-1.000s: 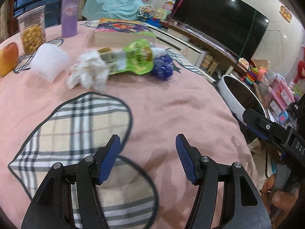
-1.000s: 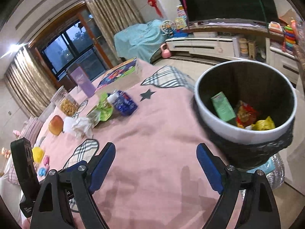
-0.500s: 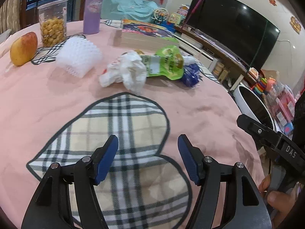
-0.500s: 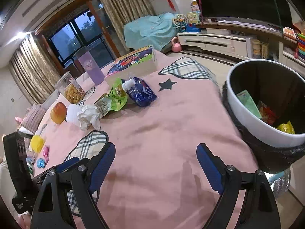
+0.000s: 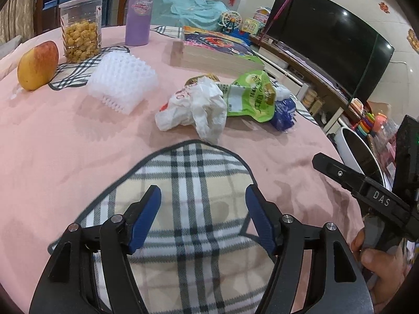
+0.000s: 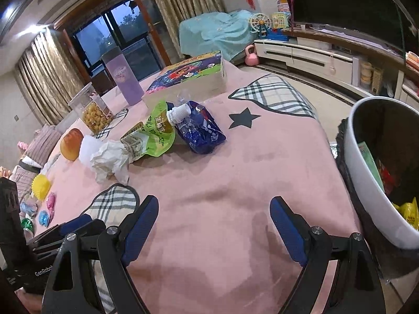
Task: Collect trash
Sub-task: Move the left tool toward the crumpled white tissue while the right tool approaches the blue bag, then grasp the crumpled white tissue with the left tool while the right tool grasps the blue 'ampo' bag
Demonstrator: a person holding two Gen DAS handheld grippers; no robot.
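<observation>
Both tools were empty. The left tool point(image 5: 203, 218) had its jaws spread w/ only plaid cloth showing between them; they had just been opening wider. The right tool point(image 6: 214, 226) was spread wide too, nothing between the pads, only pink cloth.

Trash sat in one clump on the desk point(image 5: 65, 141), straight ahead of the left tool & well apart from it: a crumpled white wrapper point(image 5: 195, 108) nearest, a green pouch point(image 5: 250, 95) touching it behind-right, then a blue pouch point(image 5: 284, 111) at the far right end. So the clump ran as a row left-to-right across the left tool's line of sight.

From the right wrist view the same row lay ahead & to the left: white wrapper point(image 6: 111, 161) at the near-left end, green pouch point(image 6: 154, 133) in the middle, blue pouch point(image 6: 200, 129) at the far-right end w/ its white cap pointing away. The bin point(image 6: 366, 183) stood just off the desk edge on the right, close beside the right tool, w/ trash already inside.

My read: the left tool was nearer the wrapper & squarely lined up on it, so it likely takes that. The blue pouch lay toward the right tool's side & nearer the bin, so the right tool suits it better; its long axis ran roughly away from that tool, so jaws could close across its width w/o much wrist roll.

The white foam net point(image 5: 123, 83), the apple point(image 5: 38, 65) & the snack jar point(image 5: 81, 32) sat further left; whether the net counts as trash I can't tell.
</observation>
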